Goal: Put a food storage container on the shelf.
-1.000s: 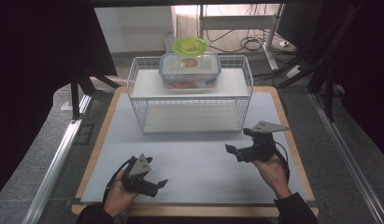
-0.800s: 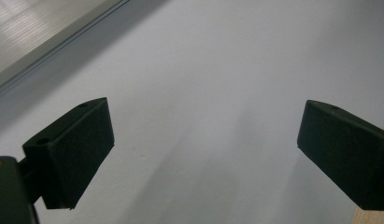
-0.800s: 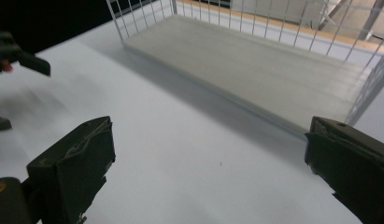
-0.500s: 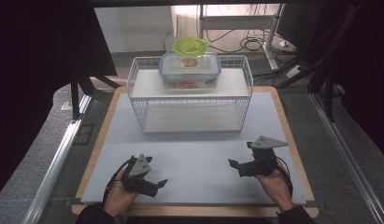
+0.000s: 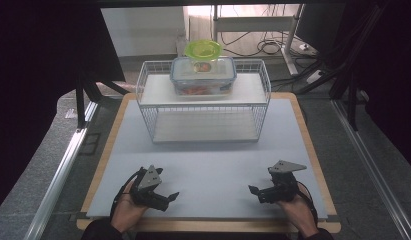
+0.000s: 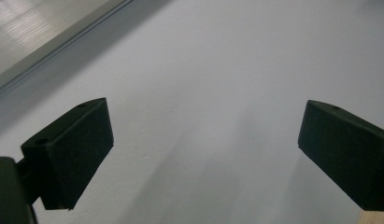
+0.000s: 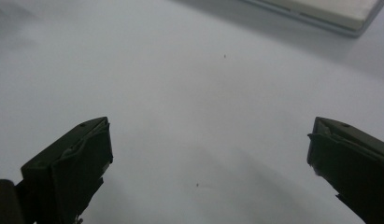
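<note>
Clear lidded food container [image 5: 203, 75] atop the wire rack [image 5: 205, 100], far edge of mat. Left gripper [image 5: 169, 198] and right gripper [image 5: 254, 191], jaws wide, empty, near edge. Best approached level, straddling container sides.

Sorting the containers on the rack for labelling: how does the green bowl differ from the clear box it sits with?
The green bowl is round, lime and opaque; the clear box is rectangular with rounded corners and see-through, showing reddish contents. The bowl is smaller and stands behind the box or on its lid; which, I cannot tell. Both are on the top shelf of the wire rack.
</note>
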Tool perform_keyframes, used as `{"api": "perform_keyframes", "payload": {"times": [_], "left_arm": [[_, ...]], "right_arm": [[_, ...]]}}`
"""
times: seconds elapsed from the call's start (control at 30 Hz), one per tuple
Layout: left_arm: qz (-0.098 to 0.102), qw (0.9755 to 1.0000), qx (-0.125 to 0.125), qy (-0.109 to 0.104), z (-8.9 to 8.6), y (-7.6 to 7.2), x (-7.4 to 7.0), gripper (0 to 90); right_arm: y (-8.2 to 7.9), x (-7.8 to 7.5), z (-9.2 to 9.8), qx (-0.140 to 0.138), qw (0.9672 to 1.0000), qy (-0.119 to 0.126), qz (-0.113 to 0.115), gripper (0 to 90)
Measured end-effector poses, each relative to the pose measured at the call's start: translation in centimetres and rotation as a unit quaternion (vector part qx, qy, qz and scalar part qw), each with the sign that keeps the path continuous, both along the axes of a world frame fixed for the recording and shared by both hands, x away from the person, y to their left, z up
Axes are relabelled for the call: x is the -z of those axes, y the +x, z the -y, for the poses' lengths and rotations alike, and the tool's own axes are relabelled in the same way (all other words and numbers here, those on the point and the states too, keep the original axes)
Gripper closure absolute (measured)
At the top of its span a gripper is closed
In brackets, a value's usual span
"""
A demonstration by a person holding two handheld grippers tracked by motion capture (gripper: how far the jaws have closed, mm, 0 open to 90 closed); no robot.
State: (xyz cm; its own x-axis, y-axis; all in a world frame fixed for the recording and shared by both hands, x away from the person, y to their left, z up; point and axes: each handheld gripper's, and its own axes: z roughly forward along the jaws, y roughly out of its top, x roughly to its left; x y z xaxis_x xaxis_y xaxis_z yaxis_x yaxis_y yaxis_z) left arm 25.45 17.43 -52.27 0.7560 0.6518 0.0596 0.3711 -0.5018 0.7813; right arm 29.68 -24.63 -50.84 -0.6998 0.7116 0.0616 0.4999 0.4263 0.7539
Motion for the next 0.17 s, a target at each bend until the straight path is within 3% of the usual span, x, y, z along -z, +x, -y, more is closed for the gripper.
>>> {"api": "perform_keyframes", "payload": {"times": [0.17], "left_arm": [[0.001,1.0,-0.001,-0.001,-0.01,0.06,-0.02,3.3]], "right_arm": [[0.11,0.01,0.19,0.005,1.0,0.003,0.0,0.0]]}}
